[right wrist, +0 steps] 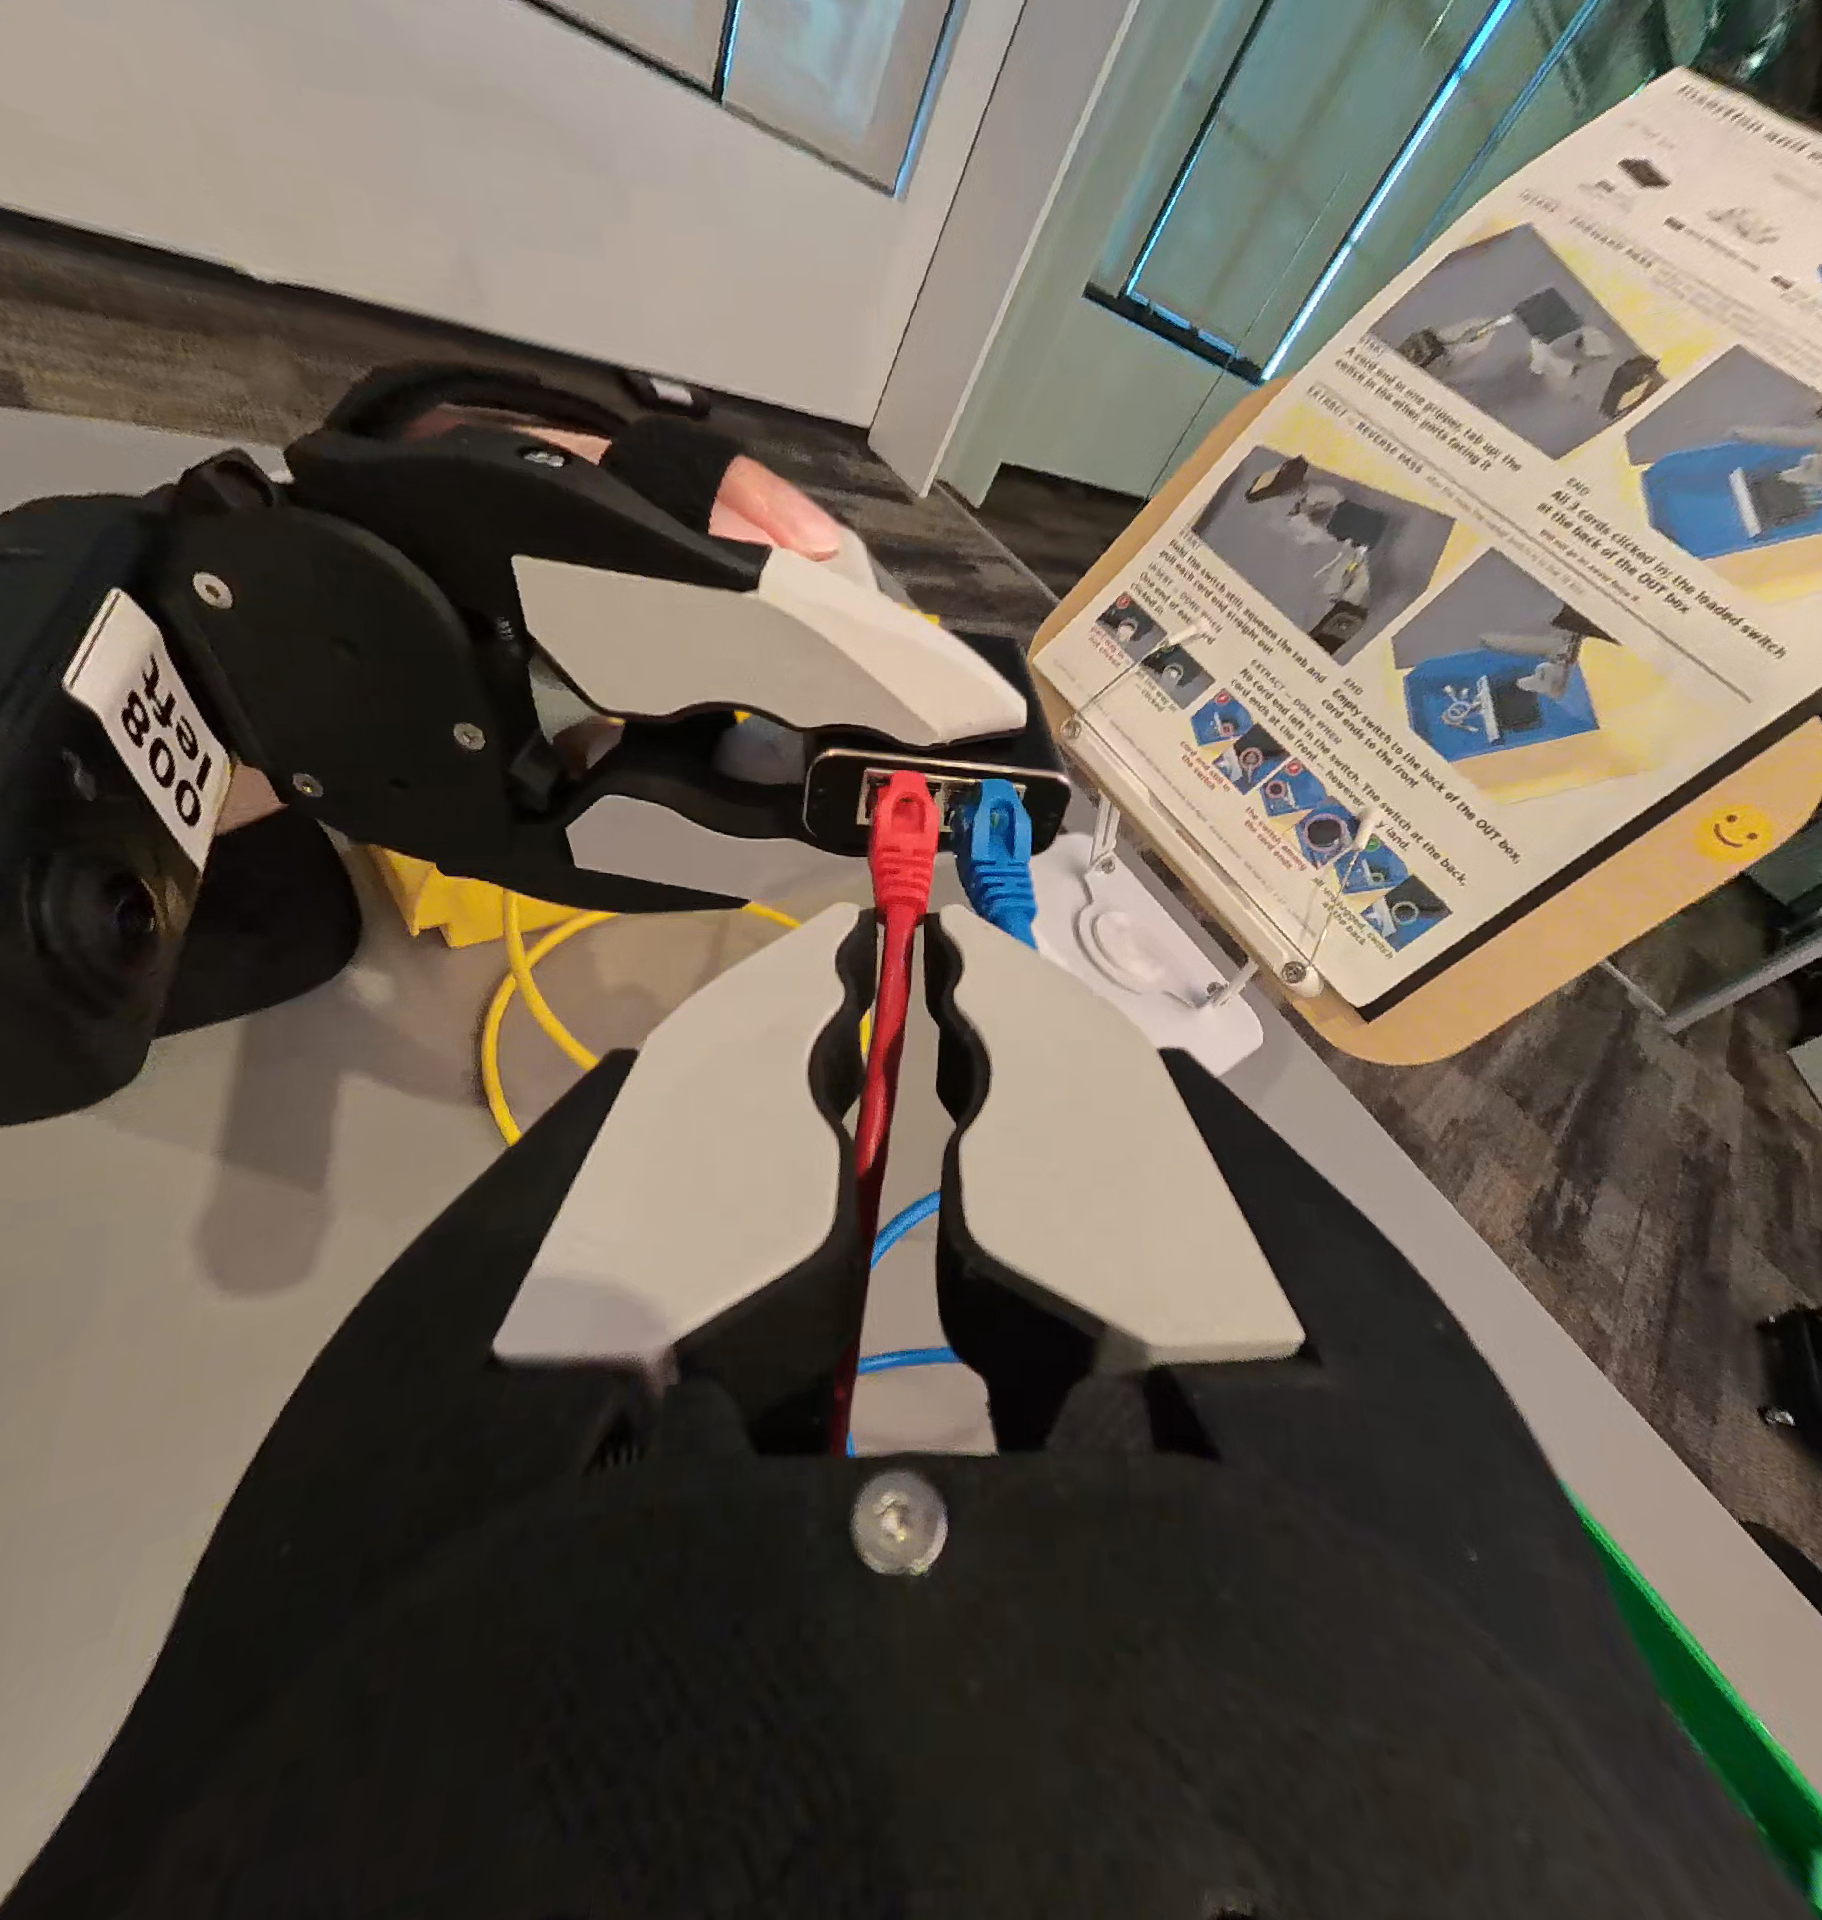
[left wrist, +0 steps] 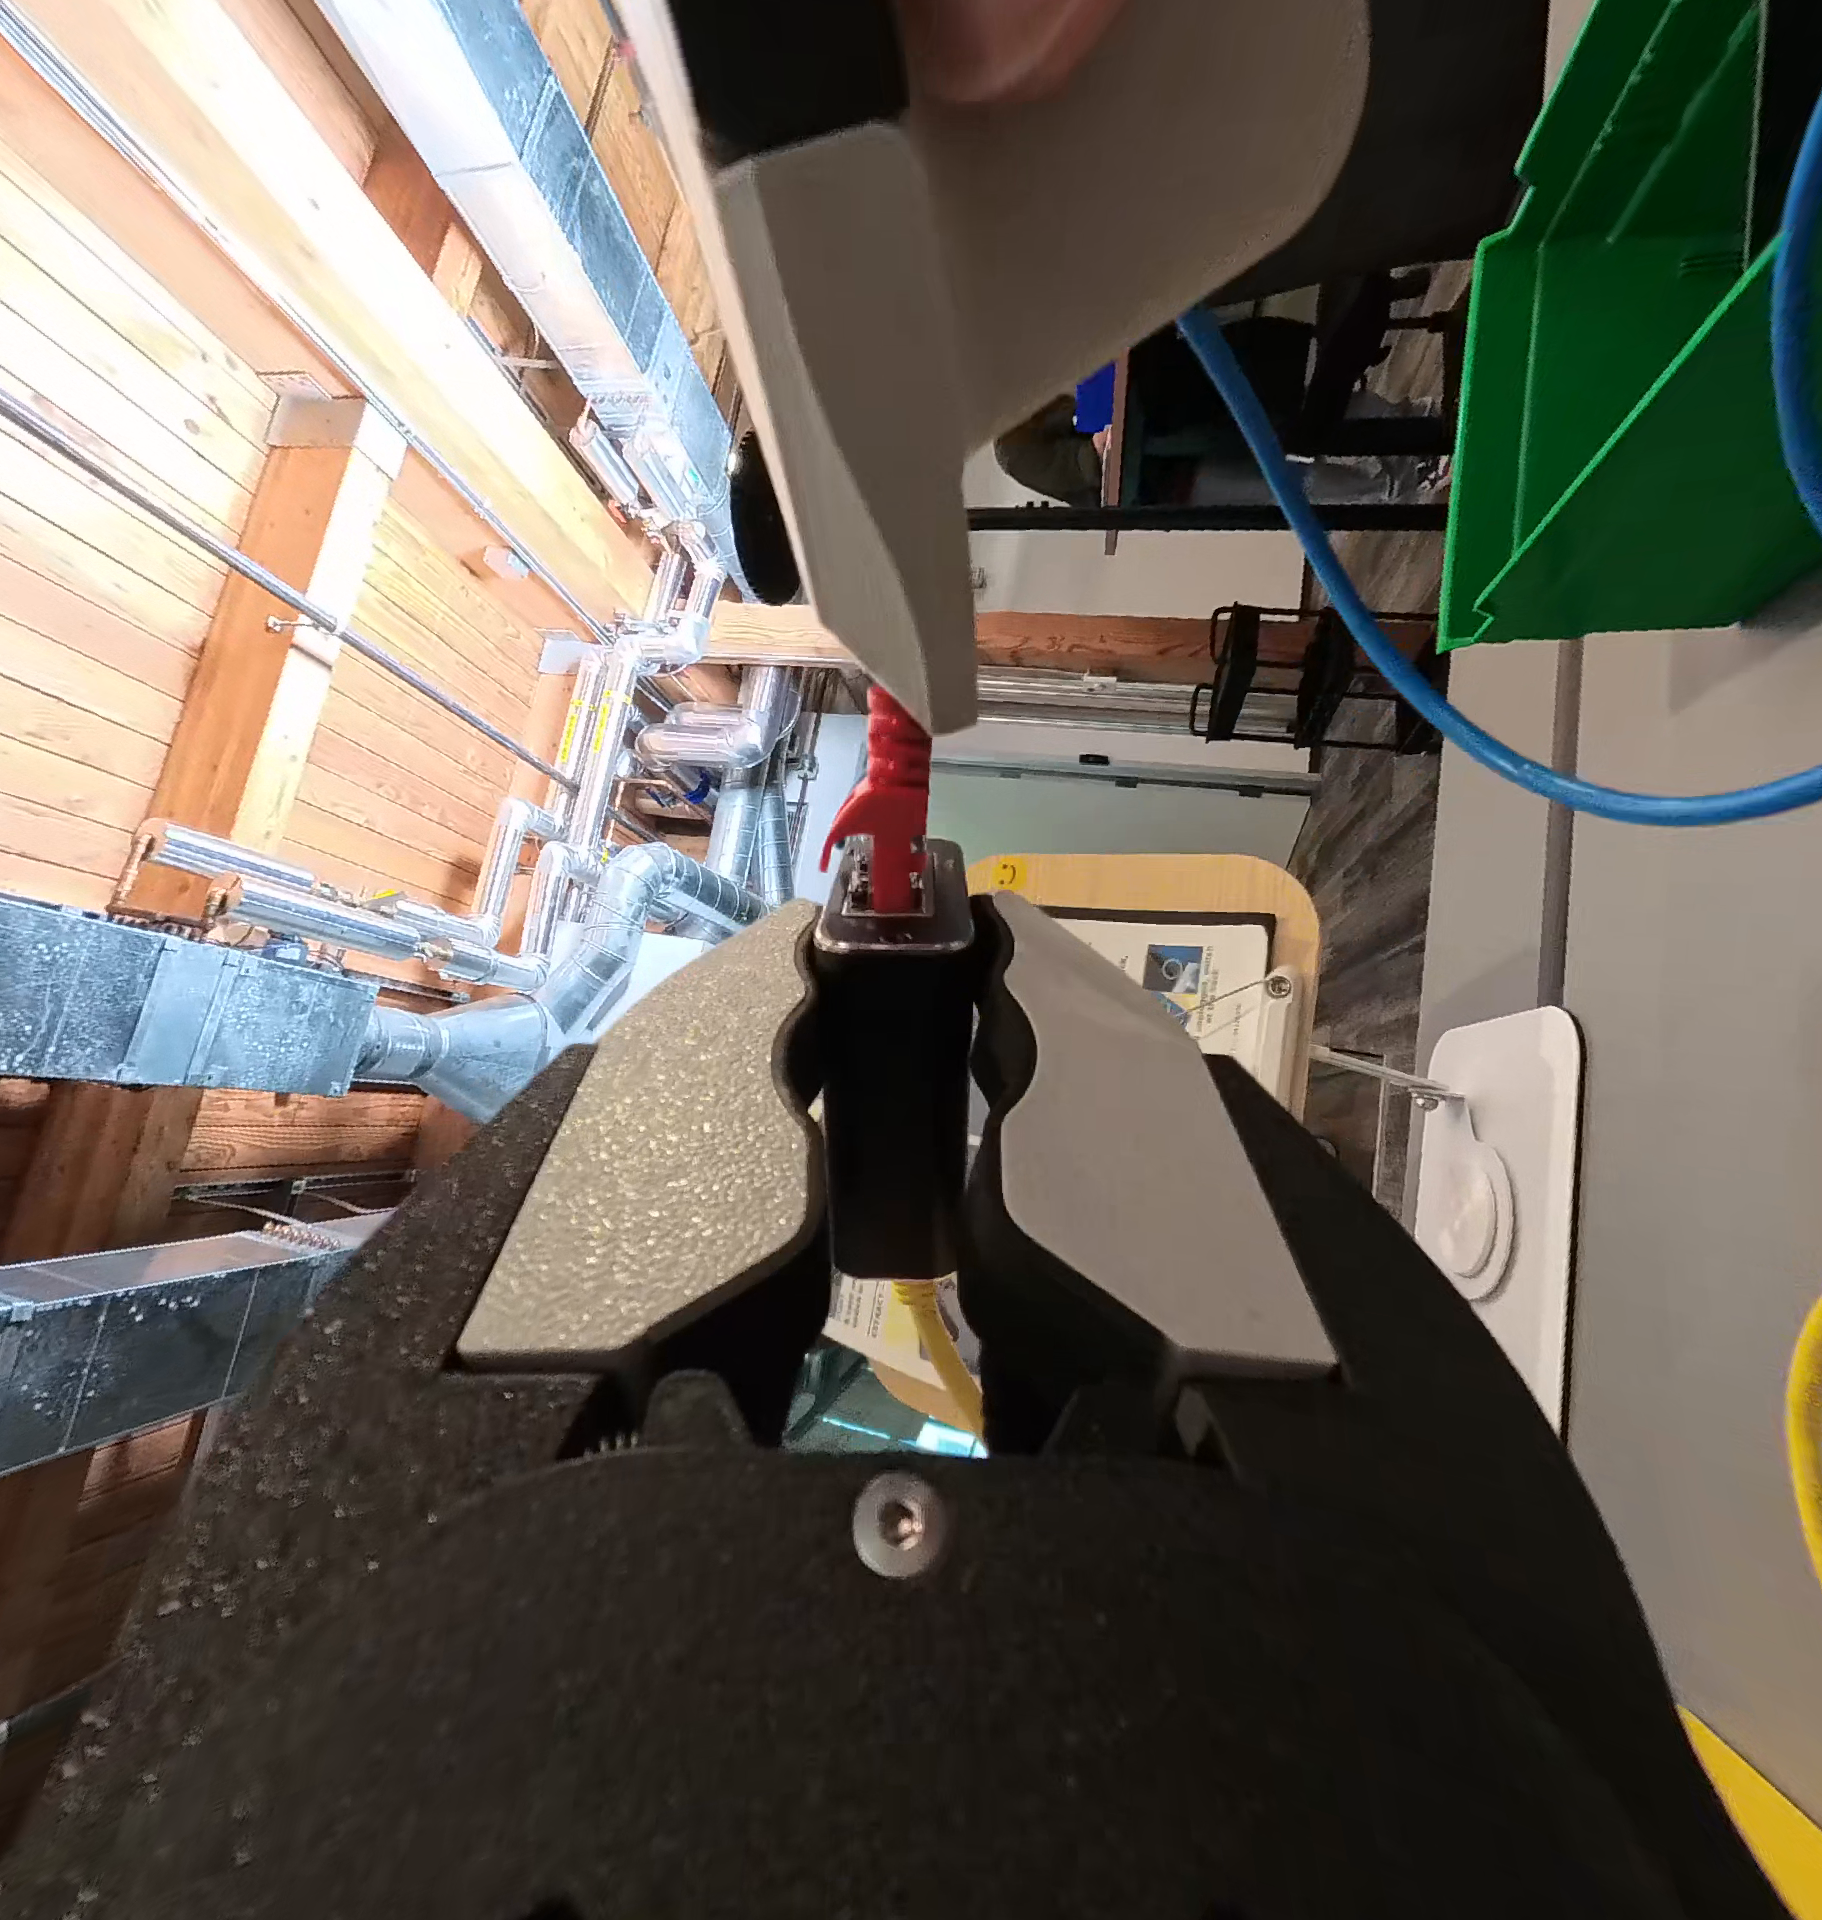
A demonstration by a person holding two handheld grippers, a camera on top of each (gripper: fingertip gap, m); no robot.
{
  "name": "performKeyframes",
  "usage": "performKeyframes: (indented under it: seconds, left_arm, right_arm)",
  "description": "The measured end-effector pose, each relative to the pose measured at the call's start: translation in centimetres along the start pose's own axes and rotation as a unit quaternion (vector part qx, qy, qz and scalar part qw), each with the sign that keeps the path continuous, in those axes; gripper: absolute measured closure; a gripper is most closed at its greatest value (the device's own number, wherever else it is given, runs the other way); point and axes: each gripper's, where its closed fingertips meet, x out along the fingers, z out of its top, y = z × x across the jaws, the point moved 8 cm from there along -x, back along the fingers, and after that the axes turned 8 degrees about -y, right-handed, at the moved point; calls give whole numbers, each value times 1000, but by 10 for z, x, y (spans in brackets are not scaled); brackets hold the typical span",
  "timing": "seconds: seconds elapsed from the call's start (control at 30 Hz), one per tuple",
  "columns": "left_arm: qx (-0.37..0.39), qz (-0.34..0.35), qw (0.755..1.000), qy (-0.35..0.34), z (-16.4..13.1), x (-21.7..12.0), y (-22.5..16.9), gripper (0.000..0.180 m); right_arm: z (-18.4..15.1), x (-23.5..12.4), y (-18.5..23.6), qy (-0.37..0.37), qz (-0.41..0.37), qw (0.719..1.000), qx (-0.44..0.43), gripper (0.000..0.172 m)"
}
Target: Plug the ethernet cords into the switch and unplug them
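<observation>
Right gripper [right wrist: 899, 925] pinches red cord [right wrist: 886, 1039] behind plug; left gripper [left wrist: 894, 914] clamps switch [left wrist: 891, 1039].

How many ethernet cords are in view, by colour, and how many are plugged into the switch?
Red ethernet cord: 1, plugged into the black rectangular switch
Blue ethernet cord: 1, plugged in
Yellow ethernet cord: 1, its end not visible
Total: 3 cords, 2 visibly plugged in

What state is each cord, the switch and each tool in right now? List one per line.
Black switch: clamped in the left tool, held off the table.
Red cord: plugged into the switch, gripped by the right tool.
Blue cord: plugged in beside the red one.
Yellow cord: lying looped on the table.
</observation>
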Motion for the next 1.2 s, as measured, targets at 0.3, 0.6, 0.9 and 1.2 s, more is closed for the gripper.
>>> performKeyframes:
  seconds: [0.3,0.6,0.9,1.2]
  left_arm:
    - [-31,-2,999,-12,10,-3,-3,158]
    - [-7,-20,1000,9,11,0,-7,157]
    - [-112,-32,988,-102,10,-14,7,157]
    - [-253,-87,952,-147,8,-23,31,157]
  right_arm:
    - [-4,-8,5,-6,14,1000,14,164]
    - [-8,-3,7,17,10,999,27,164]
    - [25,-53,-8,-113,184,976,-23,149]
    - [-8,-49,-86,-274,175,946,-10,144]
